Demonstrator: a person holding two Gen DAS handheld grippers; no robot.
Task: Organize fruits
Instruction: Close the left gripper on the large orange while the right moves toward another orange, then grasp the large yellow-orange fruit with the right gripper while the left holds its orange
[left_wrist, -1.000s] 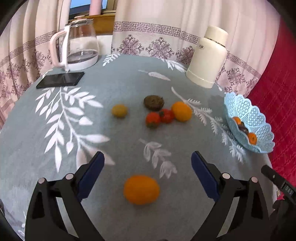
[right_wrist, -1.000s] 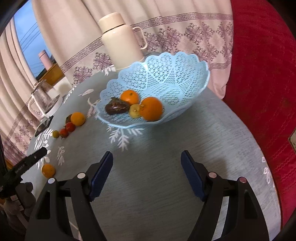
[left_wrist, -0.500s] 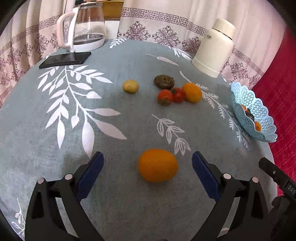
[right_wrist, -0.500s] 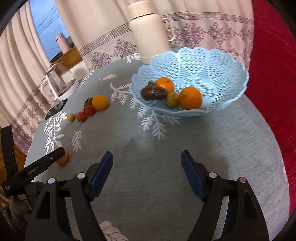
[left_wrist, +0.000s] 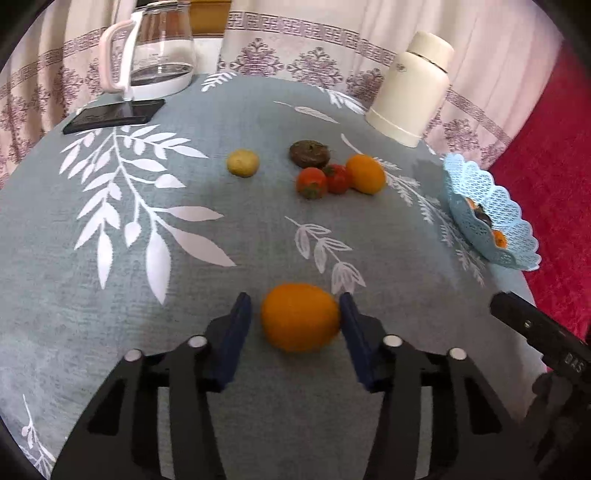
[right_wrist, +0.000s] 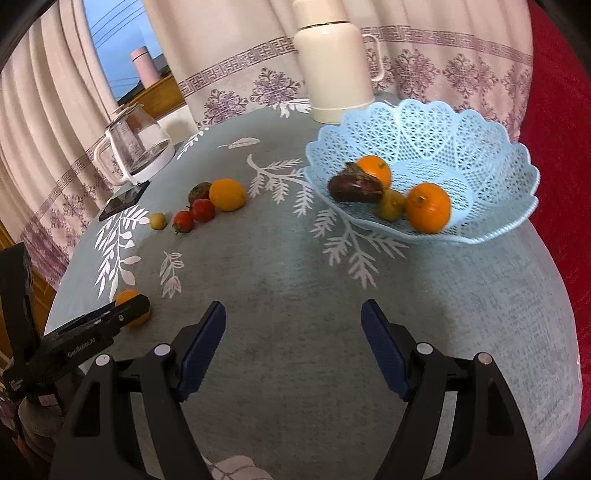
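Item: orange (left_wrist: 300, 316), low centre of frame, bracketed by the left gripper (left_wrist: 295, 325), right pad touching, left just clear; right gripper (right_wrist: 293, 347) open, empty; risk judged: one-sided squeeze rolling it away.

Readable in white on the black body of the left gripper (right_wrist: 92, 332), seen from the right wrist camera: "GenRobot.AI". Visible in the left wrist view on the black body of the right gripper (left_wrist: 546, 339), white characters turned upside down, reading roughly "DAS", not fully legible. On the cream cylindrical vacuum flask (left_wrist: 410, 85), a small dark mark near its shoulder, too small to read.
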